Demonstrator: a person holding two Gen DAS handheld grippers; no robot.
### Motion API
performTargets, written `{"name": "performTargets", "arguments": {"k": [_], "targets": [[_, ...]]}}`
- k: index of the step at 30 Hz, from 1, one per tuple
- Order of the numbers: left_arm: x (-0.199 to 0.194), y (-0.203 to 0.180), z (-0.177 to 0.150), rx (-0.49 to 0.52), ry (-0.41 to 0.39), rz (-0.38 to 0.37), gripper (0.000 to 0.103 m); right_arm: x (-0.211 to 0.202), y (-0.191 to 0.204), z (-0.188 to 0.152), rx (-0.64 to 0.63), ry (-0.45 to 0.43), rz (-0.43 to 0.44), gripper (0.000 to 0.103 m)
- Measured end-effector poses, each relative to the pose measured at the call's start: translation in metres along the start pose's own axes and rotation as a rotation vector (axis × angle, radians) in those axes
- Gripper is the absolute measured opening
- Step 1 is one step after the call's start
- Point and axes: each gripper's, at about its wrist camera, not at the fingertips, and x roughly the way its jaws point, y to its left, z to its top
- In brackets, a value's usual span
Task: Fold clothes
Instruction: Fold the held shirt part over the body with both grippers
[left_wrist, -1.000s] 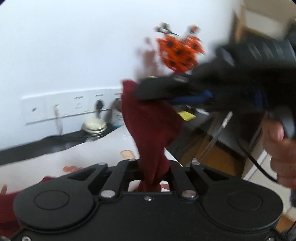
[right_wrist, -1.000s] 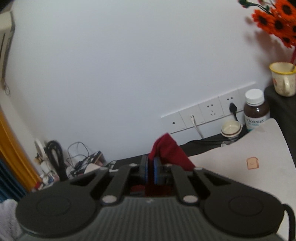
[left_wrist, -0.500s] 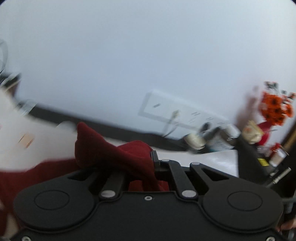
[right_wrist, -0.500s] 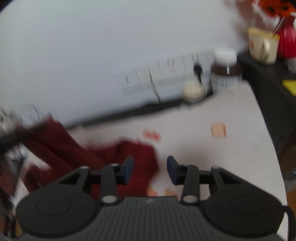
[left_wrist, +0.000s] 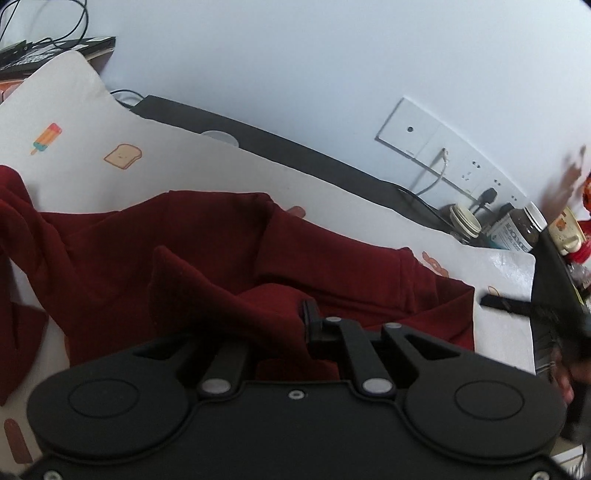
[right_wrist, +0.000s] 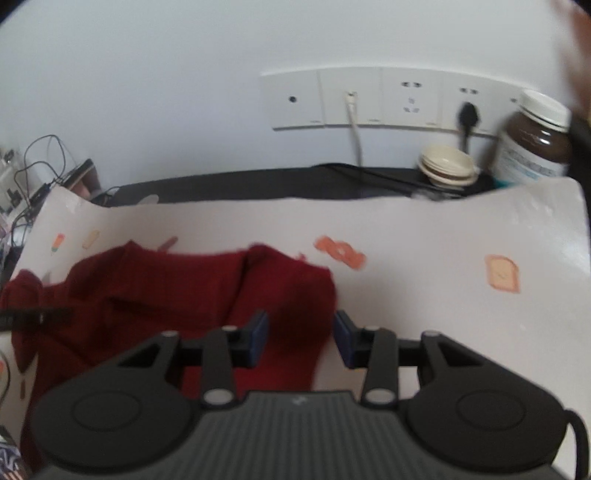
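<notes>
the dark red garment (left_wrist: 207, 258) now lies spread on the white table cover (left_wrist: 155, 147), with its long edge toward the wall. one second ago it was hanging in the air between the two grippers, and half a second ago it was coming down in a blur. so the lay-down step looks finished, and i judge that the real folding can begin from here, because the cloth is mostly flat but has some wrinkles and one raised flap near the front.

the right gripper (right_wrist: 300, 334) has let go: a second ago its blue pads (right_wrist: 258, 332) were pressed on the cloth, now they stand wide apart above the right corner of the garment and hold nothing. the left gripper (left_wrist: 291, 325) is half covered by a raised fold of the cloth. the fabric seems to go in between its fingers, so i think it pinches the garment, but one finger is hidden and i cannot be fully sure.

counted: one garment, two grippers. at the back by the wall there is one brown bottle (right_wrist: 532, 144) with a white cap, one small cream jar (right_wrist: 447, 164), and one row of wall sockets (right_wrist: 384, 98) with one white cable and one black plug in it. in the left view a cream mug (left_wrist: 567, 230) also stands near the bottle.
</notes>
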Motion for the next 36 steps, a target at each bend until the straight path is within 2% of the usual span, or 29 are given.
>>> {"name": "performTargets", "arguments": {"k": [2,4,5,6,9,10,12,13,14,16,21,22,23,25,26,27,31,36], "targets": [[-0.007,-0.003,-0.001,0.027,-0.017,-0.026,0.007,0.018,0.003,0.010,0.021,0.025,-0.040,0.038],[-0.020,-0.005,0.000,0.057,-0.043,-0.058,0.007,0.042,0.002,0.017,0.053,0.104,-0.150,0.034],[-0.023,-0.008,0.003,0.071,-0.065,-0.076,0.006,0.049,-0.001,0.019,0.064,0.128,-0.165,0.022],[-0.027,-0.011,0.007,0.083,-0.090,-0.096,0.006,0.056,-0.004,0.020,0.075,0.149,-0.172,0.006],[-0.044,-0.022,0.020,0.132,-0.209,-0.172,0.006,0.051,-0.019,0.025,0.142,0.102,-0.185,0.005],[-0.053,-0.026,0.023,0.161,-0.275,-0.193,0.006,0.045,-0.026,0.026,0.173,0.070,-0.188,0.005],[-0.064,-0.032,0.023,0.234,-0.406,-0.188,0.009,0.035,-0.039,0.026,0.235,0.015,-0.192,0.005],[-0.064,-0.032,0.023,0.247,-0.430,-0.163,0.010,0.031,-0.045,0.027,0.262,-0.004,-0.197,0.005],[-0.058,-0.029,0.025,0.235,-0.417,-0.144,0.010,0.030,-0.050,0.027,0.284,-0.016,-0.197,0.005],[-0.037,-0.018,0.025,0.183,-0.342,-0.116,0.010,0.036,-0.055,0.025,0.303,-0.011,-0.190,0.005],[0.020,0.013,0.011,0.069,-0.112,0.018,0.010,0.058,-0.051,0.014,0.281,-0.001,-0.218,0.005],[0.028,0.019,0.009,0.043,-0.070,0.041,0.017,0.061,-0.049,0.012,0.269,-0.003,-0.227,0.006],[0.029,0.022,0.007,0.025,-0.058,0.062,0.035,0.060,-0.047,0.010,0.246,-0.008,-0.242,0.009],[0.030,0.029,0.003,-0.009,-0.037,0.100,0.057,0.055,-0.043,0.007,0.196,-0.021,-0.273,0.029],[0.026,0.031,0.003,-0.017,-0.046,0.096,0.059,0.050,-0.041,0.006,0.164,-0.033,-0.279,0.043],[0.023,0.034,0.003,-0.025,-0.055,0.091,0.060,0.041,-0.038,0.004,0.123,-0.047,-0.268,0.047],[0.017,0.052,0.007,-0.112,-0.034,0.076,0.060,0.006,-0.025,-0.010,-0.052,-0.076,-0.178,0.048],[0.021,0.066,0.008,-0.197,0.000,0.076,0.060,-0.016,0.001,-0.048,-0.285,0.036,-0.076,0.047]]}}
